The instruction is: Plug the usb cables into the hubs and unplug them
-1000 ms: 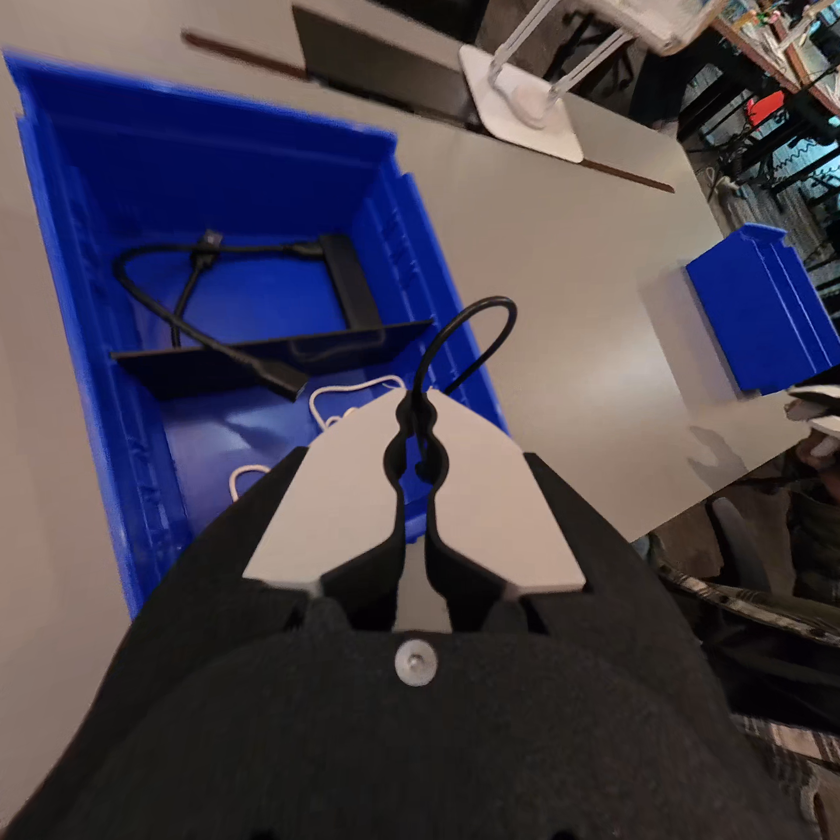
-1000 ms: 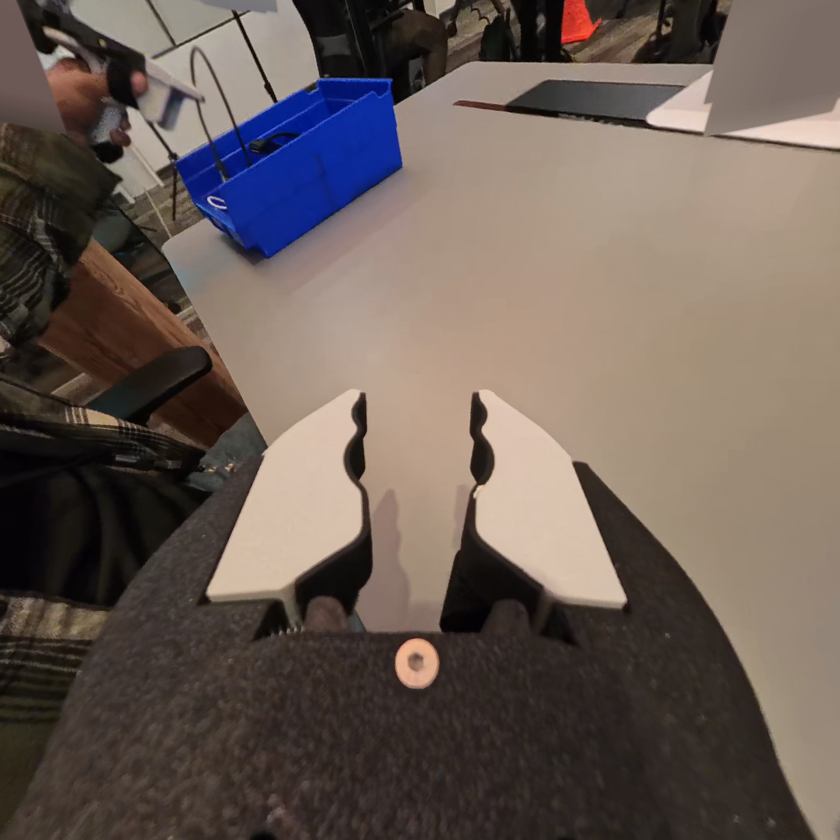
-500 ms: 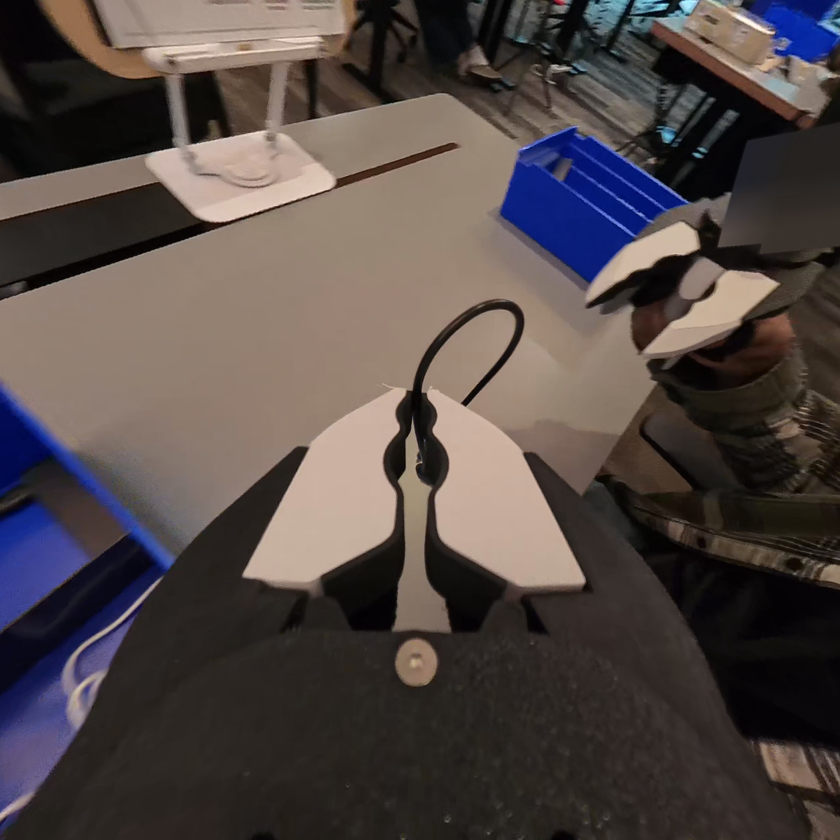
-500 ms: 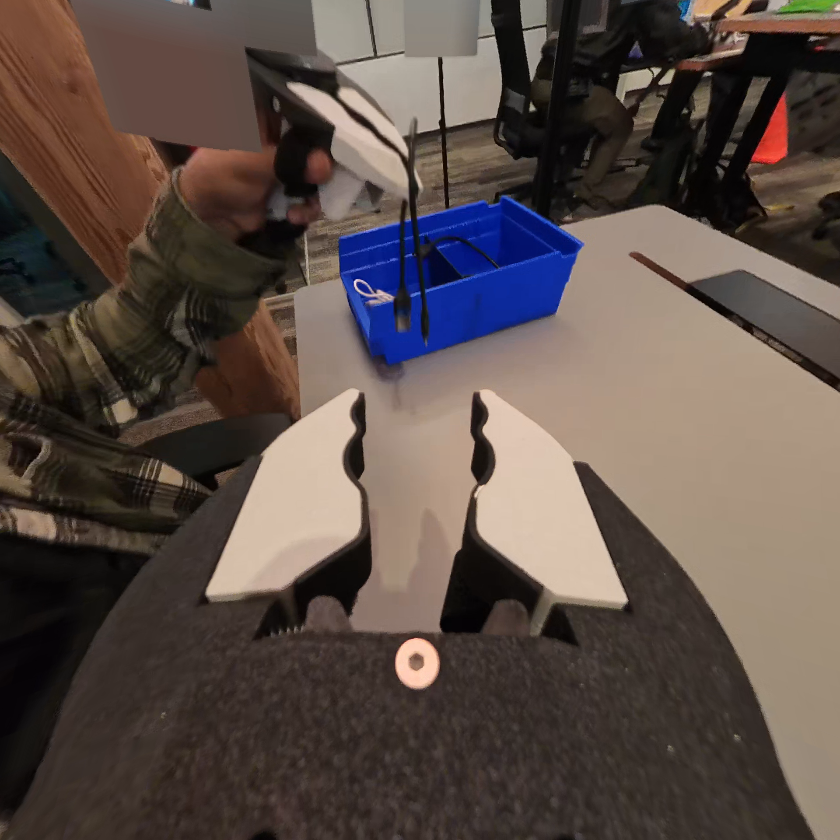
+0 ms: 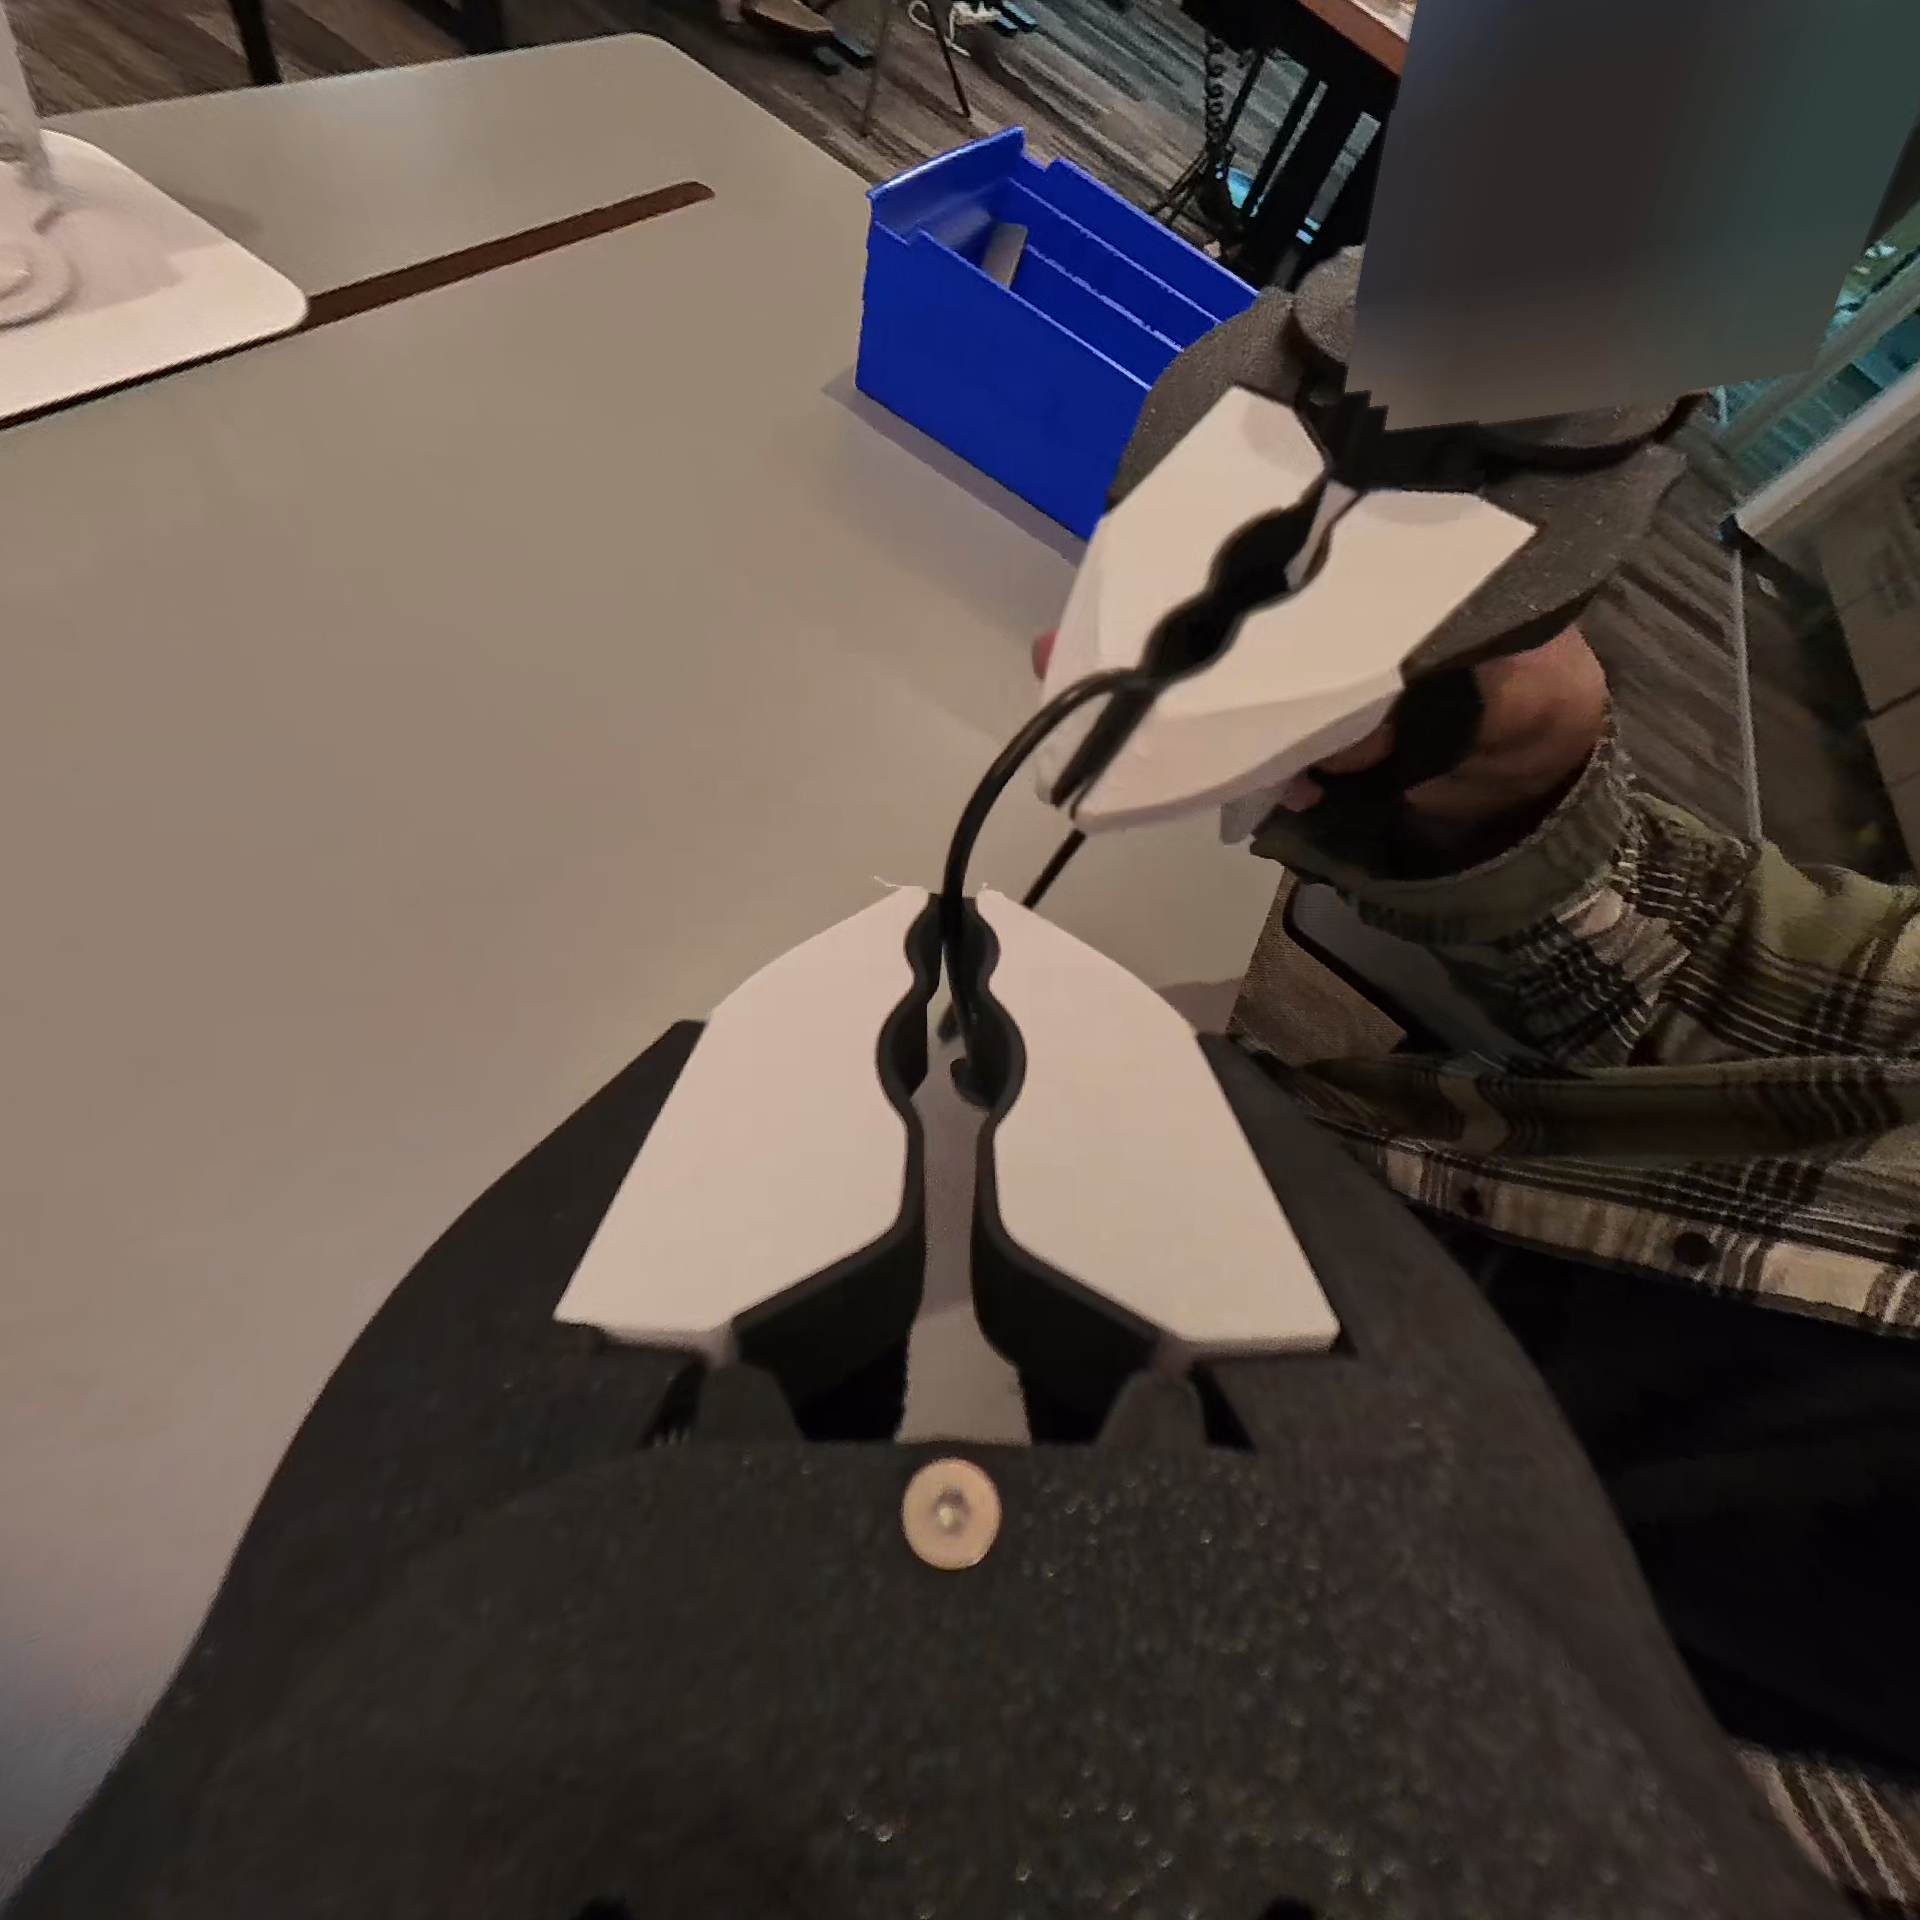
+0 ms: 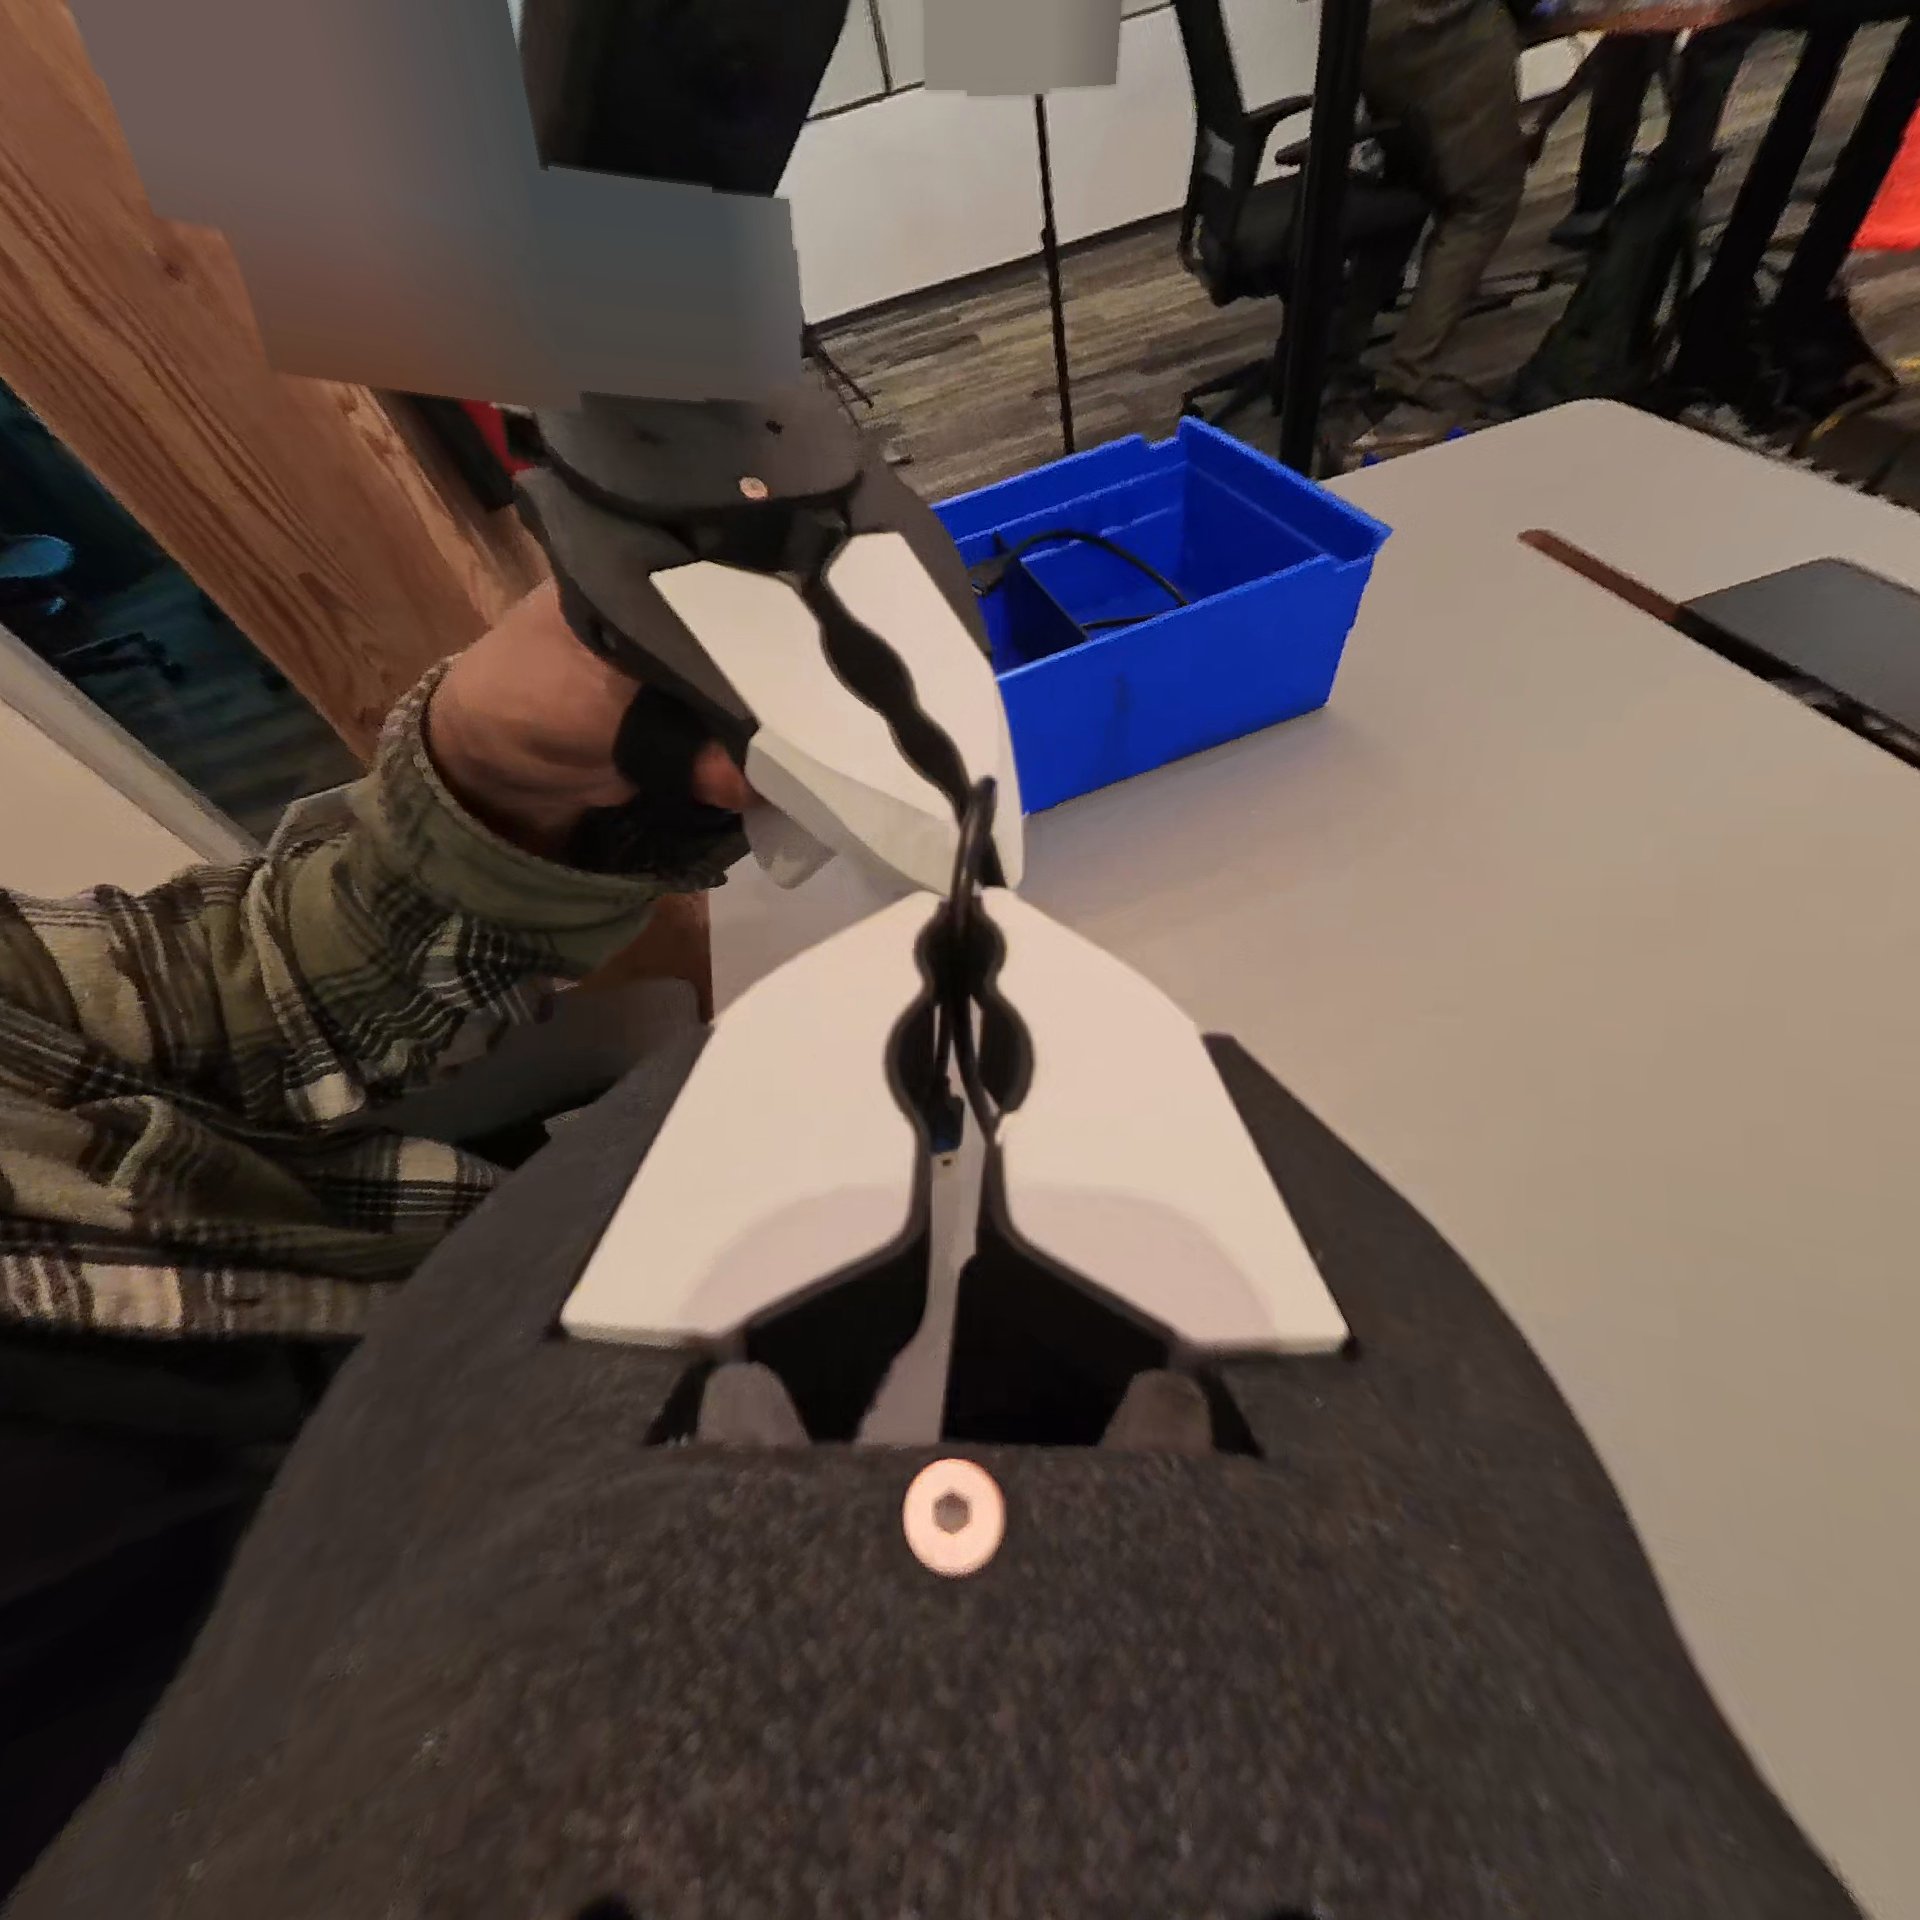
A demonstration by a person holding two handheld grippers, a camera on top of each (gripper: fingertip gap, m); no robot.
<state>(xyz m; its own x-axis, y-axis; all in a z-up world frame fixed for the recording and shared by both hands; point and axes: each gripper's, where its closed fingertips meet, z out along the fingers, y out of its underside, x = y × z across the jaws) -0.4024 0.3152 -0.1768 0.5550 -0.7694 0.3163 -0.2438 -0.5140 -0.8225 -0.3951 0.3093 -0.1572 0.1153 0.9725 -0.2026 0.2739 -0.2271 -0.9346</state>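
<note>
A short black USB cable [image 5: 971, 821] arcs between my two grippers above the grey table's [image 5: 416, 675] near edge. My left gripper [image 5: 951, 904] is shut on one part of it. My right gripper [image 5: 1081, 727] faces it from the upper right, shut on the cable's loop. In the right wrist view my right gripper [image 6: 961, 909] is shut on the cable [image 6: 961, 1039], tip to tip with the left gripper [image 6: 977, 821]. A blue bin [image 6: 1174, 665] behind holds more black cables and a divider. Another blue bin [image 5: 997, 343] stands at the far right; I cannot make out a hub in it.
A white stand base [image 5: 125, 291] and a dark slot [image 5: 499, 255] lie at the table's back. A dark flat panel [image 6: 1829, 634] is set in the table. A plaid sleeve [image 6: 260, 987] and hand hold each gripper. Chairs and people stand beyond. My left and right fingertips are right by each other.
My left gripper swung away from the cable bin with the black cable and met the right gripper. The right gripper, open before, has shut on the cable.
</note>
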